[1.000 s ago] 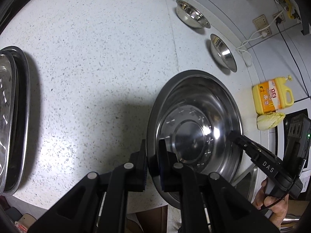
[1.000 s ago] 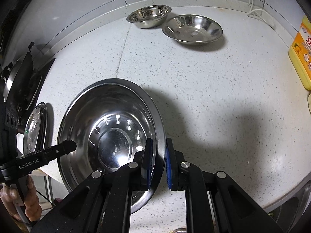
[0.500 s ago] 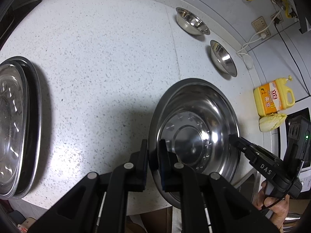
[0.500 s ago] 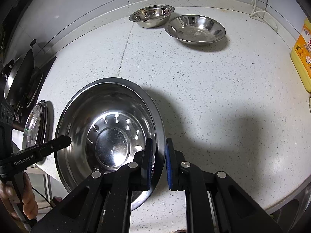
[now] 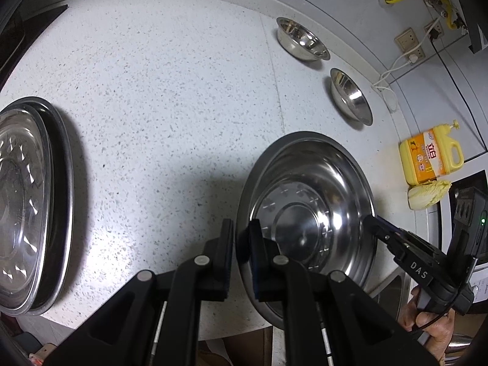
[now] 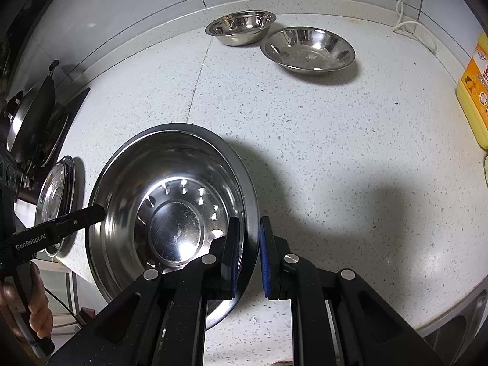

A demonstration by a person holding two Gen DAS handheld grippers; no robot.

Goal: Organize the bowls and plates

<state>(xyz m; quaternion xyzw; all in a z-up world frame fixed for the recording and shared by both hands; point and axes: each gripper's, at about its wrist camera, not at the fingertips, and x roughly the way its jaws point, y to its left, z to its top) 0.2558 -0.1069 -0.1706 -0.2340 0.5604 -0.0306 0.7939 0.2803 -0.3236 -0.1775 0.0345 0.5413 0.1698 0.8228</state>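
A large steel plate point(image 5: 308, 201) with a deep centre hangs above the white speckled counter point(image 5: 170, 97), held by both grippers on opposite rims. My left gripper point(image 5: 241, 241) is shut on its left rim. My right gripper point(image 6: 247, 244) is shut on its right rim point(image 6: 248, 201); it also shows in the left wrist view point(image 5: 370, 222). The plate fills the lower left of the right wrist view point(image 6: 170, 201). Two stacked steel plates point(image 5: 33, 195) lie at the counter's left end. Two steel bowls point(image 6: 241, 26) point(image 6: 308, 48) stand at the back.
A yellow detergent bottle point(image 5: 430, 155) and a piece of cabbage point(image 5: 427, 195) stand at the counter's right end. A wall socket with a white cable point(image 5: 408, 48) is behind the bowls. A dark stove with a pan point(image 6: 33, 116) lies beyond the stacked plates.
Both grippers have carried the large plate leftward; the stacked plates have come further into the left wrist view. The grip on both rims is unchanged.
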